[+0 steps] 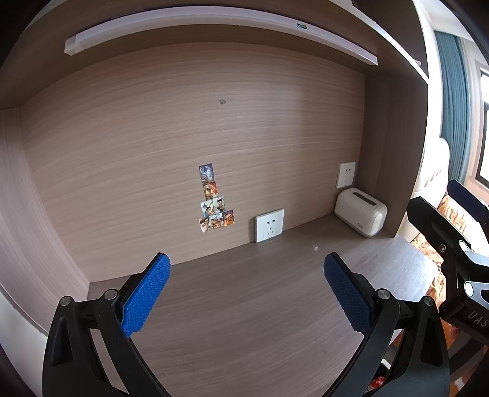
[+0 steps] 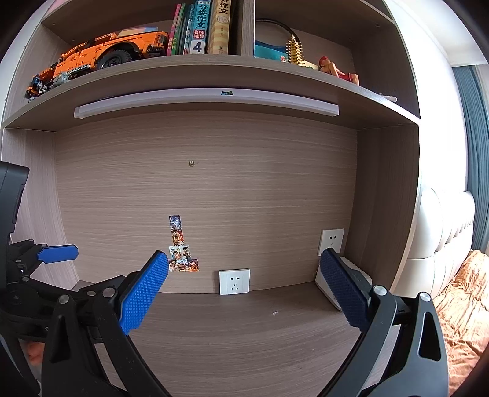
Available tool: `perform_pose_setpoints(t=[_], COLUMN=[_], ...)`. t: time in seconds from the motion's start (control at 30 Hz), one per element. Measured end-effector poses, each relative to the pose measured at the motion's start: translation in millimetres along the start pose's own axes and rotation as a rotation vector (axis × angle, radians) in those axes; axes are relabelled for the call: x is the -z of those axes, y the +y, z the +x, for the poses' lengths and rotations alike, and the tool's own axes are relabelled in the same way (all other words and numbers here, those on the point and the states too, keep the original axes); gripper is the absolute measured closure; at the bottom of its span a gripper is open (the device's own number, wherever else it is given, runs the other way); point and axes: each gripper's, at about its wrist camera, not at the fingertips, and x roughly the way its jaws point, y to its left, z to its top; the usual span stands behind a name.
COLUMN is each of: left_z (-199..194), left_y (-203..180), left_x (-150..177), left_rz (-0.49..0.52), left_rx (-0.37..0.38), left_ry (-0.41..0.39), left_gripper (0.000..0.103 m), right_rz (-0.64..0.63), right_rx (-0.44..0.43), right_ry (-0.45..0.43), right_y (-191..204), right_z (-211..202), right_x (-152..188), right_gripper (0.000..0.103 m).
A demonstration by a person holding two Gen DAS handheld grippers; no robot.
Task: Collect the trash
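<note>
A tiny white scrap lies on the wooden desk near the back; it also shows in the right wrist view. A small cream desktop bin with a lid slot stands in the desk's back right corner; in the right wrist view my finger partly hides it. My left gripper is open and empty above the desk's front. My right gripper is open and empty, to the right of the left one. The right gripper's body shows at the left wrist view's right edge.
The desk sits in a wooden alcove with wall sockets, stickers on the back panel and a light bar overhead. A shelf above holds an orange toy truck, books and figurines. A bed lies to the right.
</note>
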Motion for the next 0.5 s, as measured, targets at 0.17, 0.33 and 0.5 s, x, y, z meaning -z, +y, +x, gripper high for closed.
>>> perform_pose_setpoints(t=[0.17,0.33,0.5], left_z=[0.7,-1.8,-1.7], left_y=[0.3,-0.4,-0.4], left_x=[-1.2,-0.7,-1.6], left_rz=[0.000,-0.002,-0.002], left_rx=[0.006,0.013,0.019], left_ry=[0.006,0.006,0.003], left_gripper=[0.004,0.004,0.004], right_rz=[-0.002,-0.003,-0.005], right_rx=[0.002,0.009,0.011], right_ry=[0.000,0.000,-0.001], right_y=[0.0,1.0,1.8], right_z=[0.0,1.6,2.0], right_x=[-0.2,-1.1,-1.6], right_gripper=[0.004,0.004,0.004])
